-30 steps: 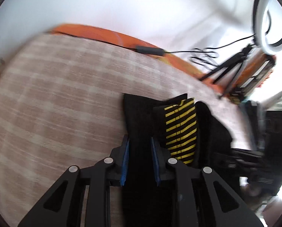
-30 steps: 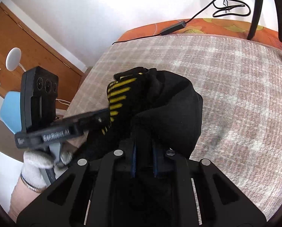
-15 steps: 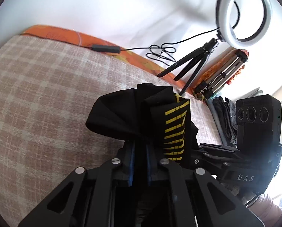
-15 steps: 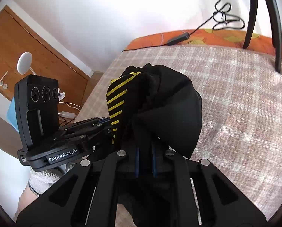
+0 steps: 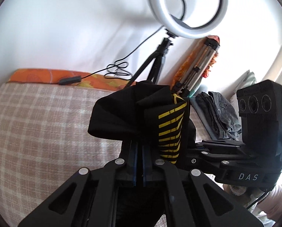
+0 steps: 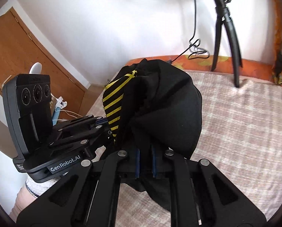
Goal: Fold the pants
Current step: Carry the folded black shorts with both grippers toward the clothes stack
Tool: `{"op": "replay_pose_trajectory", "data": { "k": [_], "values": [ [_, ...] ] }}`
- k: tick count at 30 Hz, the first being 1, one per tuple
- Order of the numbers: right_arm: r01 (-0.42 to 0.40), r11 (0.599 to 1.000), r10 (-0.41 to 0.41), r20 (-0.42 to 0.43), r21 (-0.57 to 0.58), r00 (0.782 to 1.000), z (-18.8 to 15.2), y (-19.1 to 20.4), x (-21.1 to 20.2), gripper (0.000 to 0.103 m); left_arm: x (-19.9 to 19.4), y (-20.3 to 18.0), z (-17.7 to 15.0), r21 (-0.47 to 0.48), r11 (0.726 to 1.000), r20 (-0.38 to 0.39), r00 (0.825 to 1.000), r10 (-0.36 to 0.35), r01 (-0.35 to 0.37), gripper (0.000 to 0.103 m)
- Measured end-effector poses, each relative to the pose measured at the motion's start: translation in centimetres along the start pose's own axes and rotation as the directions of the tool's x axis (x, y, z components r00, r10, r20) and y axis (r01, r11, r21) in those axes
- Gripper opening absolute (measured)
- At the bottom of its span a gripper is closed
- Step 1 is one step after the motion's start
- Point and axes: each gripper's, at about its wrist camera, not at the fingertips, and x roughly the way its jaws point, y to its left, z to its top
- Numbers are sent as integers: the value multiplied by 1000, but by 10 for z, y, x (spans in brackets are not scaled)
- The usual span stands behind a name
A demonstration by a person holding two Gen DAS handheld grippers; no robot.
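The black pants (image 5: pixel 129 113) with yellow stripes (image 5: pixel 169 132) hang bunched in the air above the checked bed (image 5: pixel 37 132). My left gripper (image 5: pixel 139 147) is shut on the black cloth. My right gripper (image 6: pixel 145 151) is shut on another part of the same pants (image 6: pixel 165 104). The two grippers are close side by side: the right one shows in the left wrist view (image 5: pixel 216 157), and the left one shows in the right wrist view (image 6: pixel 74 128). The lower part of the pants is hidden behind the gripper bodies.
A ring light (image 5: pixel 188 9) on a black tripod (image 6: pixel 224 37) stands at the bed's far edge, with a cable (image 5: pixel 118 71) and a folded tripod (image 5: pixel 197 66) by it. Grey folded clothes (image 5: pixel 216 113) lie at the right. A wooden door (image 6: pixel 18 56) is to the left.
Both grippers have risen with the pants, lifting them off the bed. The left gripper has closed tighter on the cloth. The views have tilted up toward the wall and ring light.
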Motion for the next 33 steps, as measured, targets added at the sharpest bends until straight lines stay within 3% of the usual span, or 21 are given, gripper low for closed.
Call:
{"op": "replay_pose_trajectory", "data": {
  "k": [3, 15, 26, 33],
  "values": [
    [15, 1000, -15, 33, 8, 999, 1, -11, -27, 12, 0, -27, 4, 58, 998, 9, 1000, 10, -10, 0],
    [139, 990, -142, 144, 33, 979, -4, -82, -155, 12, 19, -147, 32, 174, 979, 29, 993, -113, 107, 0],
    [306, 949, -314, 190, 71, 930, -11, -172, -282, 12, 90, -286, 52, 285, 933, -12, 974, -225, 219, 0],
    [399, 913, -407, 173, 80, 897, -9, -239, -337, 12, 151, -365, 66, 321, 907, -44, 961, -274, 274, 0]
  ]
}}
